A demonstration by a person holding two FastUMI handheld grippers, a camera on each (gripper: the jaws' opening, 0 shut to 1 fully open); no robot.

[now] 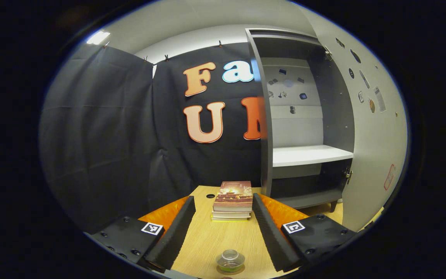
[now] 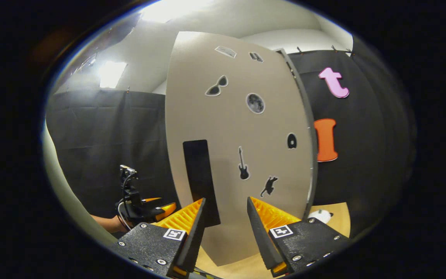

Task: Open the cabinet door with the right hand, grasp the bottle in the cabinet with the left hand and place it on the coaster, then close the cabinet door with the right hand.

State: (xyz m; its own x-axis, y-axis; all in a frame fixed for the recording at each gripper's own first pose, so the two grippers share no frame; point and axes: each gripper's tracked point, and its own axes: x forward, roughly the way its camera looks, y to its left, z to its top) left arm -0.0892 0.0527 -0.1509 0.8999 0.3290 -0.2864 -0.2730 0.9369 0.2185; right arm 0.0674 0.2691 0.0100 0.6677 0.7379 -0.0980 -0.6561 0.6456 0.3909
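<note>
Cabinet door open, bottle down on the coaster, both grippers empty.

The left gripper (image 1: 221, 228) stands spread wide above the wooden table (image 1: 207, 240), holding nothing; the bottle (image 1: 230, 260) stands between its fingers on the coaster (image 1: 230, 270), apart from both. A stack of books (image 1: 233, 200) lies beyond. The right gripper (image 2: 225, 228) is likewise spread, empty, facing the cabinet door (image 2: 238, 155) near its dark handle (image 2: 201, 182), contact not discernible.

A stack of books (image 1: 232, 201) lies on the wooden table (image 1: 207, 240), at twelve o'clock. A round hole (image 1: 210, 196) sits just beside it, at ten o'clock.
</note>
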